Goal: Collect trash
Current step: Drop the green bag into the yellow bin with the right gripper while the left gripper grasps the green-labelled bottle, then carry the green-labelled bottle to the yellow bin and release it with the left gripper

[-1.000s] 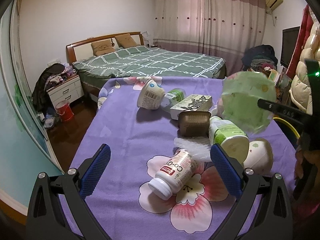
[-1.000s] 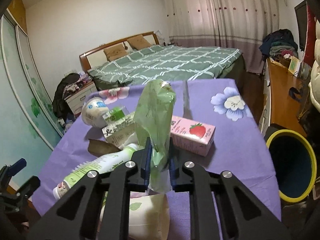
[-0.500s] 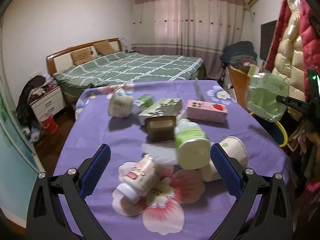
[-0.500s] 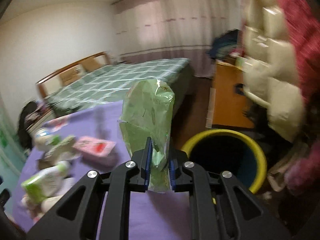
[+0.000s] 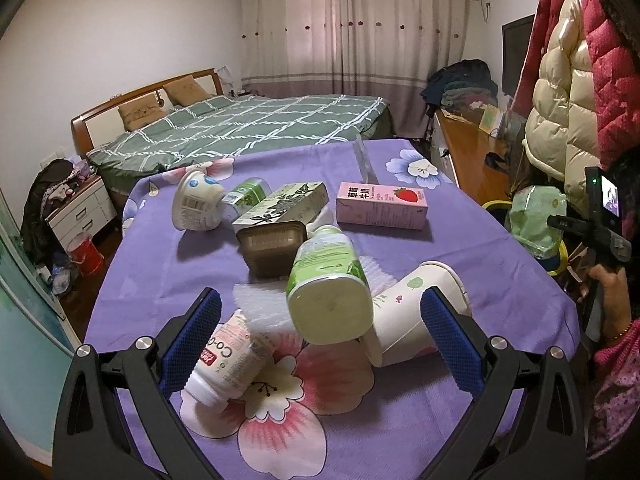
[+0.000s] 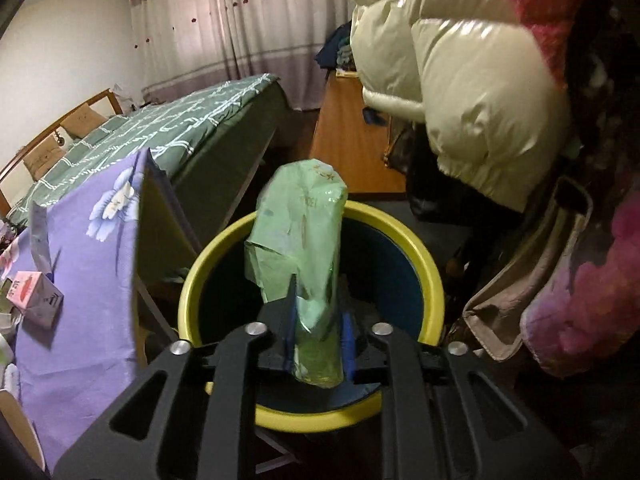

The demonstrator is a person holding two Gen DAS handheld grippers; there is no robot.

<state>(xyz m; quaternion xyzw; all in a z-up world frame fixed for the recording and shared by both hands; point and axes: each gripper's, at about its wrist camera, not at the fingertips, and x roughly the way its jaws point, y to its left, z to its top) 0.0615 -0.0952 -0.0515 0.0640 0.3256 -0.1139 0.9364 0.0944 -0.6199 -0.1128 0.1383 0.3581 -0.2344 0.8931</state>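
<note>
My right gripper (image 6: 316, 332) is shut on a crumpled green plastic wrapper (image 6: 300, 240) and holds it over the mouth of a yellow-rimmed bin (image 6: 432, 272) beside the table. The wrapper also shows in the left wrist view (image 5: 536, 220), off the table's right edge. My left gripper (image 5: 320, 336) is open and empty above the near part of the purple flowered tablecloth (image 5: 152, 256). Between its fingers lie a green-white bottle (image 5: 326, 280), a white Co-Q bottle (image 5: 226, 360) and a paper cup (image 5: 416, 312).
Farther on the table lie a brown plastic tray (image 5: 272, 246), a pink strawberry milk carton (image 5: 380, 206), a green-printed box (image 5: 280, 206), a white tub (image 5: 196, 200) and a small green can (image 5: 246, 196). Puffy jackets (image 6: 460, 80) hang right of the bin. A bed (image 5: 248, 128) stands behind.
My right gripper carried the green wrapper from above the table to the right and down over the yellow bin. My left gripper's view shifted right along the table; it stayed open.
</note>
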